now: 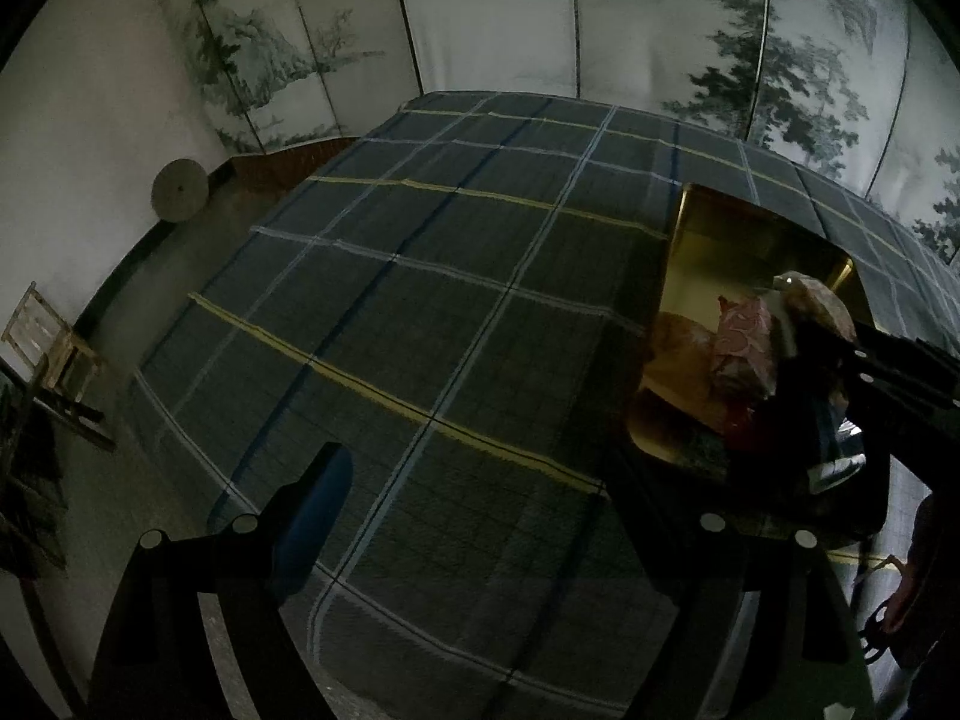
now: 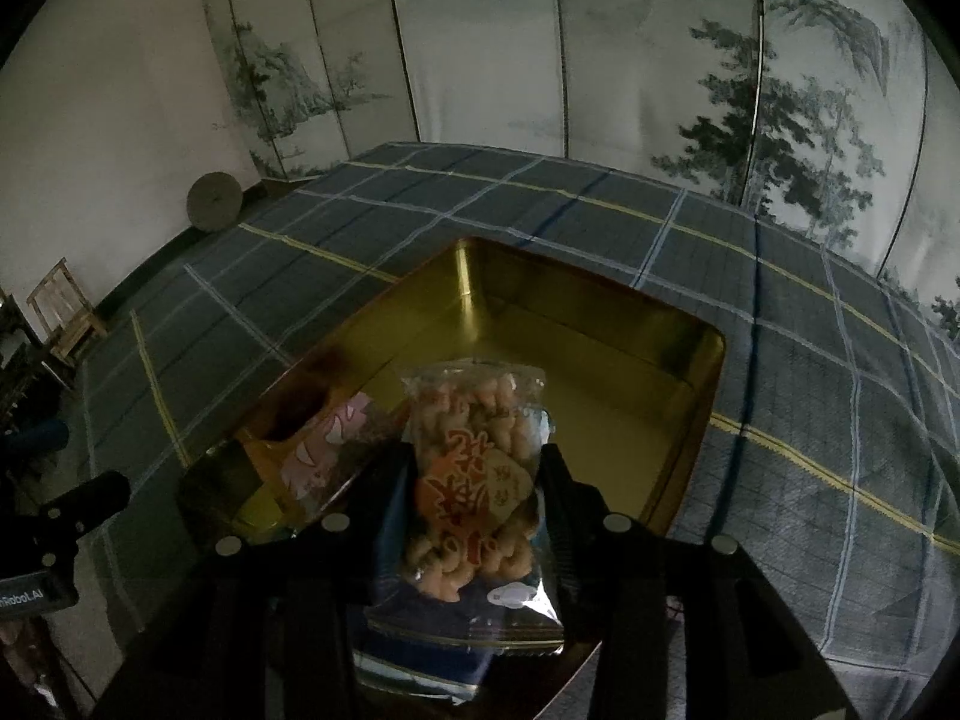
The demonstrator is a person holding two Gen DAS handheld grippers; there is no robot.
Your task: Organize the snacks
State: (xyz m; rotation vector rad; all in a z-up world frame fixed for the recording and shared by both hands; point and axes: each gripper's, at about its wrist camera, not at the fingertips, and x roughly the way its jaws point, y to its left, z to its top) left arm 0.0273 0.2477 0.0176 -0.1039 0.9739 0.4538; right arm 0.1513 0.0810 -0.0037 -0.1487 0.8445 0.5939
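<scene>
Right wrist view: the right gripper (image 2: pixel 474 474) clamps a crinkly clear snack bag (image 2: pixel 471 480) of pale twisted biscuits at lower centre, over the near end of a glossy gold rectangular tin (image 2: pixel 600 336) on a checked woven cloth (image 2: pixel 810 420). Beside it lies a pink patterned packet (image 2: pixel 324 444). The left gripper (image 1: pixel 474 480) gapes empty.

Dim frames, several things only partly readable

In the right wrist view the clear snack bag (image 2: pixel 468 480) covers part of the gold tin (image 2: pixel 600 324), and its lower end sinks into shadow at the frame's bottom. The pink packet (image 2: pixel 318 450) is half hidden; its print is unreadable. At the left wrist view's right edge, a hand (image 1: pixel 912 594) is cut off.
</scene>
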